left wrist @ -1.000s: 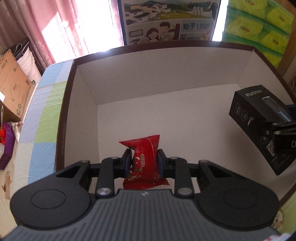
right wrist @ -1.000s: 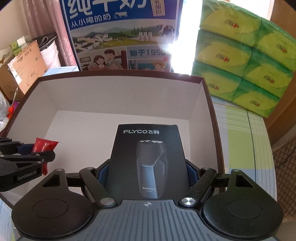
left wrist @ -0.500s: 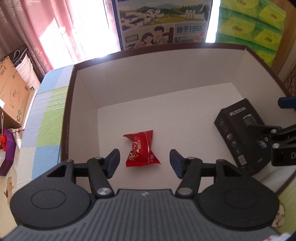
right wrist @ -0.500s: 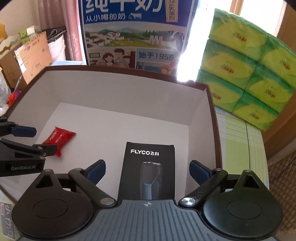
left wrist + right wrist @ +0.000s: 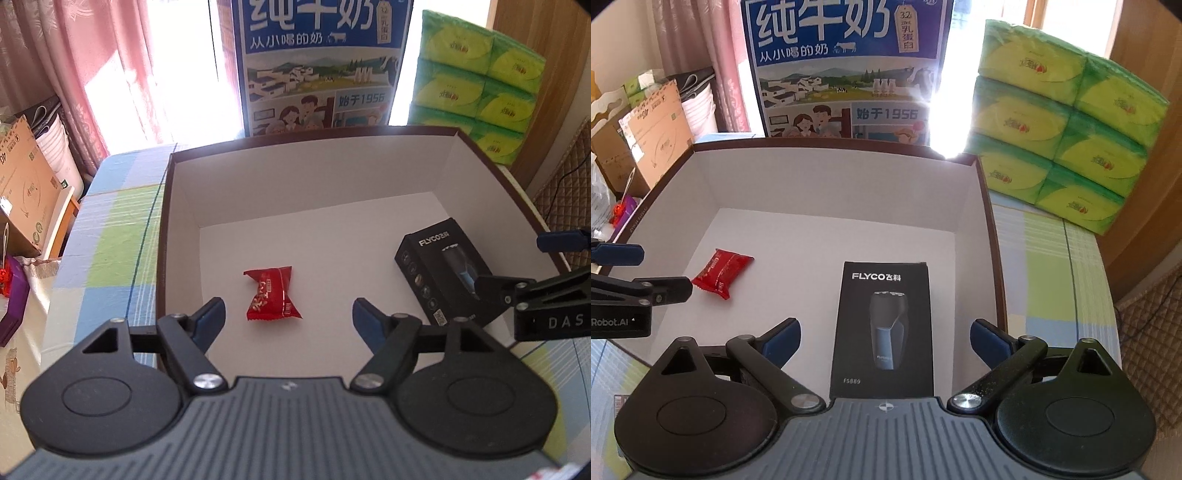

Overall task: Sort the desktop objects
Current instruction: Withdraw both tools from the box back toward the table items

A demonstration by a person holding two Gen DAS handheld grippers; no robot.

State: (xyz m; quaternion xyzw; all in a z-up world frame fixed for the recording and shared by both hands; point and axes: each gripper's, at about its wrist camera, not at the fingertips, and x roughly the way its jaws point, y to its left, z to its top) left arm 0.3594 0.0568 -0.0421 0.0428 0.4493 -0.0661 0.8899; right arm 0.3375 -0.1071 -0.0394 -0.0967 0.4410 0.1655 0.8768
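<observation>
a table under a checked cloth (image 5: 110, 236) of blue, green and white stood before a bright window with pink curtains (image 5: 96, 74). at about nine o'clock in the left wrist view, off the table's edge, sat a brown cardboard carton (image 5: 26, 192). on the cloth lay a large open box (image 5: 162, 258) with dark brown rim and white inside, filling the middle of both views. behind it at twelve o'clock rose a blue milk carton (image 5: 317, 66) printed with a village scene, and toward two o'clock a stack of green tissue packs (image 5: 480, 85).

the left gripper (image 5: 288, 314) hung above the near edge of the box, its blue-padded fingers spread wide with nothing between them. the red snack packet (image 5: 271, 295) lay flat on the white floor of the box, just ahead of the gap between those fingers and touching neither. in the right wrist view the same packet (image 5: 722, 273) lay at about nine o'clock, close to the left gripper's tip.

further right, the black flyco shaver box (image 5: 884, 328) lay flat on the box floor near the right wall, well apart from the packet. the right gripper (image 5: 886, 336) hovered over its near end, fingers spread wide on either side and clear of it.
</observation>
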